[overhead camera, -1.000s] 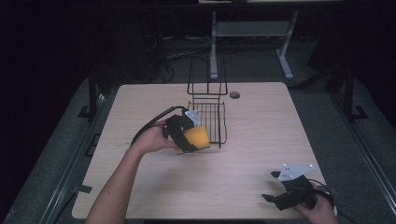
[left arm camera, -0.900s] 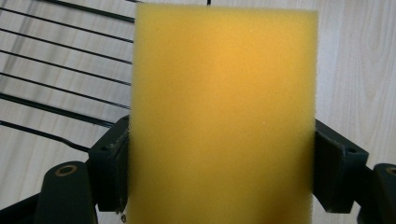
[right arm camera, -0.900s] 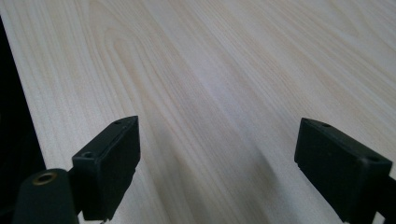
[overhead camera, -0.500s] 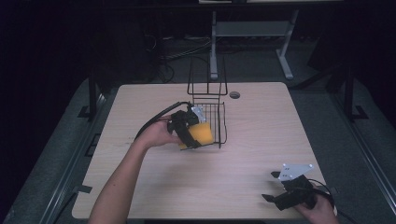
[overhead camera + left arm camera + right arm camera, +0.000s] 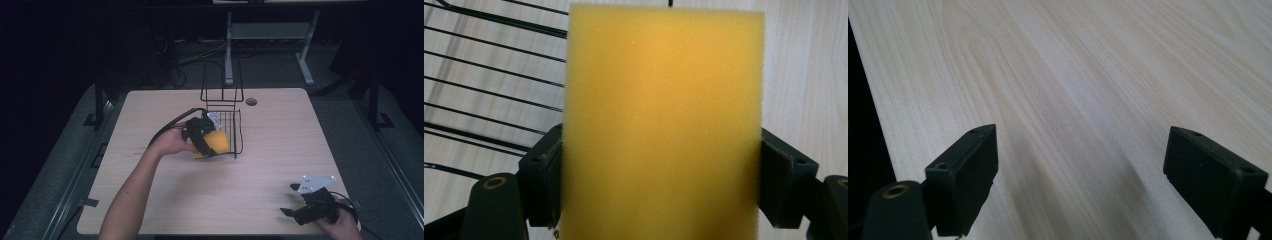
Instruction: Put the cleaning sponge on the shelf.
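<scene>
Your right gripper (image 5: 300,214) idle at near table (image 5: 280,150) edge, jaws apart, nothing between. Your left gripper (image 5: 207,142) clamped on yellow sponge (image 5: 664,120), moved from beside wire basket (image 5: 232,131) to its near rim. Drop-in looks next.

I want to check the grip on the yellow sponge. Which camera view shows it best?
The left gripper view: the yellow sponge sits large and close, pinched on both sides by the left gripper jaws, with the wire basket behind. The high view shows it small, half hidden at the basket's edge. The right gripper view faces the bare table.
</scene>
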Tool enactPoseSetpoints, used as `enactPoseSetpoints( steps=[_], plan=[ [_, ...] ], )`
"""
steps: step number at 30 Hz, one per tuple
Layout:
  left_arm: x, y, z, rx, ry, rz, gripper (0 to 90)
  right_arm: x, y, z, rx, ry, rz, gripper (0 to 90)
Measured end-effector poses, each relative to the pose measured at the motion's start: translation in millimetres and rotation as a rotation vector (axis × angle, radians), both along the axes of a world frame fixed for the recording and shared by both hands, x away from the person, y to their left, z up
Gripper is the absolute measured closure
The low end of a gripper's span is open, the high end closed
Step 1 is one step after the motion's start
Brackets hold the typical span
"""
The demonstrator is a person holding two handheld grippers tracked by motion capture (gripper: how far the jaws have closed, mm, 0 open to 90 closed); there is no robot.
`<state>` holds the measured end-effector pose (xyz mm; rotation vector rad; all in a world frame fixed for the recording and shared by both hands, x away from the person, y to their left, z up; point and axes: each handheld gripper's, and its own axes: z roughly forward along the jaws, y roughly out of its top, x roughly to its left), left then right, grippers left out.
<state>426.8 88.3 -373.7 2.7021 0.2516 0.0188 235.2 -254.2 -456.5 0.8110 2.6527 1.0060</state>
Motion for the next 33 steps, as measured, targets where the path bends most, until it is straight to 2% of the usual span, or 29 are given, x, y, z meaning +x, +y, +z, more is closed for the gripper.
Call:
enactPoseSetpoints(
  steps=[4, 8, 11, 14, 18, 21, 27, 33],
  plan=[
    [2.0, -5.8, 0.0, 0.010, 0.004, 0.006, 21.6, 0.0, -0.1, -0.1, -0.001, -0.001, 0.002, 14.0],
    [6.6, -11.6, 1.4, 0.008, -0.004, -0.021, 21.6, 0.0, -0.5, 0.3, -0.002, 0.003, 0.003, 14.0],
    [11.2, -13.7, -0.4, 0.029, 0.002, -0.023, 21.6, -0.2, -0.9, 0.1, 0.002, 0.001, 0.002, 14.0],
    [14.7, -15.1, -1.0, 0.024, 0.005, -0.019, 21.6, -0.2, -1.4, 0.0, 0.002, 0.001, 0.002, 14.0],
    [19.3, -18.1, -2.6, 0.045, 0.013, -0.016, 21.6, -0.4, -1.2, 0.1, 0.002, 0.004, 0.001, 14.0],
    [23.3, -18.5, -4.2, 0.026, 0.018, -0.012, 21.6, -0.4, -1.1, -0.1, 0.002, 0.004, 0.002, 13.9],
    [29.0, -19.4, -12.7, 0.039, 0.026, 0.008, 21.7, 0.1, -2.2, 0.1, -0.003, -0.001, 0.005, 13.9],
    [31.4, -20.3, -14.2, 0.039, 0.029, 0.012, 21.7, 0.3, -1.9, -0.3, -0.002, -0.001, 0.004, 13.9]
  ],
)
